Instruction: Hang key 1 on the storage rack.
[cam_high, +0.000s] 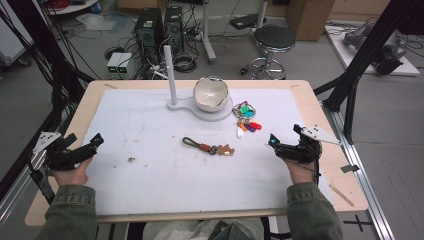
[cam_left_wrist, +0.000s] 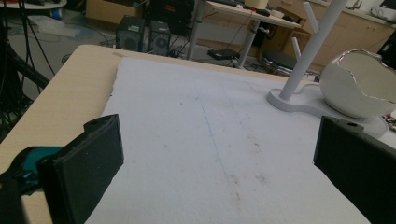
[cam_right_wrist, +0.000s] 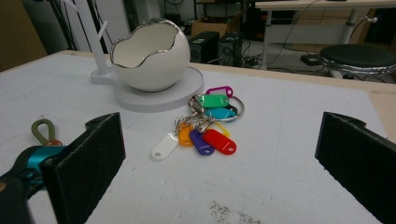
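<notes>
High view: a person seated at a wooden table (cam_high: 310, 97) covered by a white mat (cam_high: 150, 175) holds a two-jaw gripper in each hand, the left gripper (cam_high: 95, 141) near the mat's left edge and the right gripper (cam_high: 272, 141) toward its right side, both low over the surface and aimed inward. Both stand released, jaws spread wide with nothing between them, as the two gripper views confirm. Nearest the right gripper lies a bunch of coloured key tags (cam_high: 246, 120) on a metal ring, flat on the mat just beside the round base of a white stand (cam_high: 215, 114); the bunch runs lengthwise from the ring at the far end to the fanned tags pointing toward the person. In the right gripper view the ring end (cam_right_wrist: 217, 106) sits next to the base while the white, orange, purple and red tags splay toward the camera, centred between the jaws but well ahead of them. An egg-shaped white bowl (cam_high: 210, 93) rests on that base, a white peg post (cam_high: 170, 75) rising at its left. A brown keychain with an olive loop (cam_high: 209, 147) lies crosswise mid-mat.
</notes>
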